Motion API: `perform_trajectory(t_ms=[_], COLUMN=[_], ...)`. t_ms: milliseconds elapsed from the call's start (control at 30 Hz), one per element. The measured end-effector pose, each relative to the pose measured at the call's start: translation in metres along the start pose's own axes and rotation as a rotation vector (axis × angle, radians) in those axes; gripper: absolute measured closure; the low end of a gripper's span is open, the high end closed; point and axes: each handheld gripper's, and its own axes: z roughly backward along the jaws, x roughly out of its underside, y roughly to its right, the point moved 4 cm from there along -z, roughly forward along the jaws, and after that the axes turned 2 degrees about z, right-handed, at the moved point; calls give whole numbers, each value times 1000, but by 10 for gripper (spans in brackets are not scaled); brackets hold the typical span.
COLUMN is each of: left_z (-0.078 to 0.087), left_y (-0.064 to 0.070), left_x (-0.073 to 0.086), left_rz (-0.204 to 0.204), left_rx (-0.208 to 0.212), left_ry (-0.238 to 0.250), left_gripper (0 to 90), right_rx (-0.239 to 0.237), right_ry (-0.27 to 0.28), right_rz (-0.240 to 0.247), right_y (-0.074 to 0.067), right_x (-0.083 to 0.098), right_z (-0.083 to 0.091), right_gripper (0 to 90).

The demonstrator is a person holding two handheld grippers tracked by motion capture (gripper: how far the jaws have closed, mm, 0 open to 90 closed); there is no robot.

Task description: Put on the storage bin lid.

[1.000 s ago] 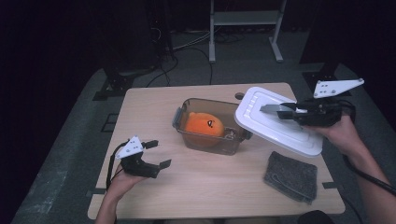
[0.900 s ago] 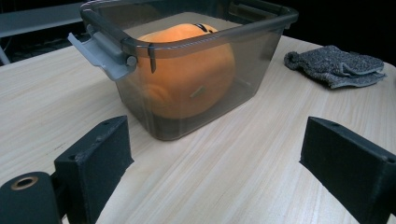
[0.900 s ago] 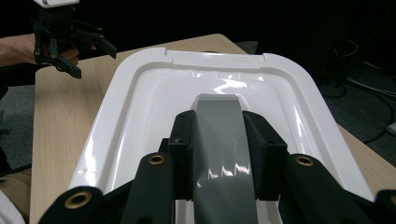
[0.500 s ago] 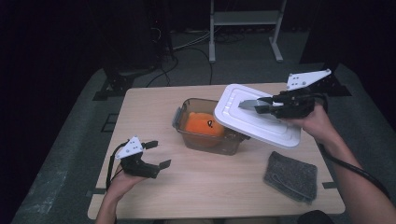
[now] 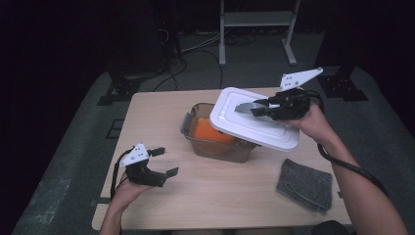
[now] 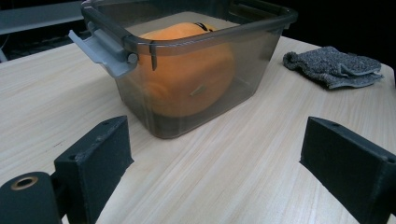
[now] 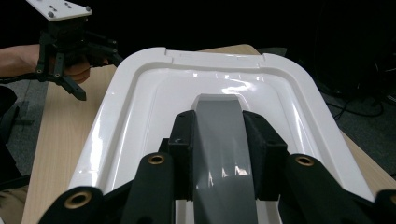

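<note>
So the right tool [image 5: 260, 108] is clamped on the grey handle [image 7: 223, 140] of the white lid [image 5: 244, 128], which hangs tilted over the box [image 5: 215, 142] holding something orange [image 6: 187, 70]. It's slid left across the counter [image 5: 161, 112] since a second ago. Next it needs levelling and lining up with the rim. The left tool [image 5: 164, 161] sits open, empty, same spot

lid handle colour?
Grey, on a white lid; the handle shows best in the right gripper view.
</note>
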Motion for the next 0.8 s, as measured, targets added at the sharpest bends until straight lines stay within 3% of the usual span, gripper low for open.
perform_trajectory(t_ms=[800], left_z=[1], left_y=[1], left_x=[1], left_rz=[1], left_rx=[17], left_ry=[-6], left_gripper=[60], right_rx=[-61], right_ry=[-20], right_rz=[26], right_y=[6], right_x=[-17], right_z=[-55], right_gripper=[656])
